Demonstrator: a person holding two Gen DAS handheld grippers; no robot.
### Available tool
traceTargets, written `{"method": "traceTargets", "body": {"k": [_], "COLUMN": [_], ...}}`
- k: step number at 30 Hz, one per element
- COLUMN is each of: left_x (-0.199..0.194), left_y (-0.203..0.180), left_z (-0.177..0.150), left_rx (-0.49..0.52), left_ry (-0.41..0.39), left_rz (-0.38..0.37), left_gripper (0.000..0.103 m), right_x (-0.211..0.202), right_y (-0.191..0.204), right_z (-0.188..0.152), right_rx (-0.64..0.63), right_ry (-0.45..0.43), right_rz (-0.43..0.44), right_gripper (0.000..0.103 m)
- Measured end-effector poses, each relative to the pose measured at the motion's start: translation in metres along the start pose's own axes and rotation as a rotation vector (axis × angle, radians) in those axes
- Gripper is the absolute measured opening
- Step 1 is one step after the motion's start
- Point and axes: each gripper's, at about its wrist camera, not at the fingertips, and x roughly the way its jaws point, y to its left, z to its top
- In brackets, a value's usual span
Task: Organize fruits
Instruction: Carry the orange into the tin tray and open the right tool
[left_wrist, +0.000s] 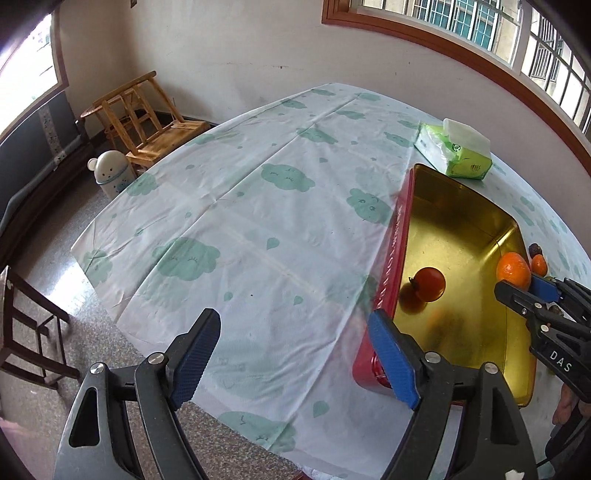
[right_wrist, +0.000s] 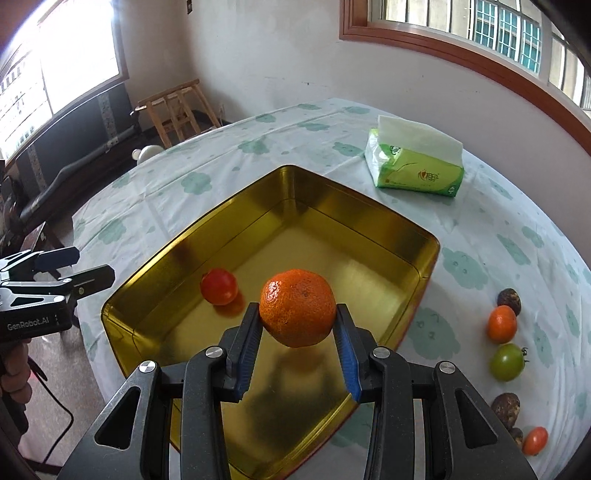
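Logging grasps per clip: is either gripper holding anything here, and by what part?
Right gripper holds the orange by its sides, above the tin. Left gripper is open, holding nothing.

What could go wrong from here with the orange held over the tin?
1. The right hand-held gripper holds the orange above the tin; released from this height, it may bounce or roll into the red tomato.
2. The left hand-held gripper hangs open beside the tin's red wall; a careless move could nudge the tin.
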Motion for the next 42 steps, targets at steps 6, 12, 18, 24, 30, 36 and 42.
{"method": "traceTargets", "body": {"k": [6,12,18,24,30,36,42], "left_x": [0.002,0.001,0.002,0.003,0.002,0.001,-0.001], "left_y": [0.012,0.016,0.015,0.011,0.005,0.002,-0.003], "left_z": [-0.001,-0.002,-0.003,-0.005,-0.007,-0.008,-0.009], "left_rx": [-0.025,-0.032,-0.029,-0.026,-0.015,-0.011,-0.006], "left_ry": [0.01,0.014,0.019,0.027,0.03,0.03,0.021], "left_rz": [0.012,0.012,0.007,0.001,-0.008,-0.012,-0.013], "left_gripper": [0.079,0.079,0.079,0.079,0.079,0.079,0.079], "right_x": [0.018,0.029,0.032,0.034,0.036,0.031,0.009], "right_y": [0.006,0.008,0.009,0.007,0.005,0.005,-0.001], "right_z": [0.004,0.003,0.001,-0.001,-0.005,-0.004,-0.005], "right_rx": [-0.01,-0.018,-0.019,-0.011,-0.011,-0.014,0.012], "right_ry": [0.04,0.063,0.07,0.079,0.086,0.064,0.008], "right_rz": [-0.01,-0.015,-0.023,-0.023,-0.031,-0.04,0.001], "right_gripper": [0.04,0.04,0.041,0.041,0.041,0.05,0.05]}}
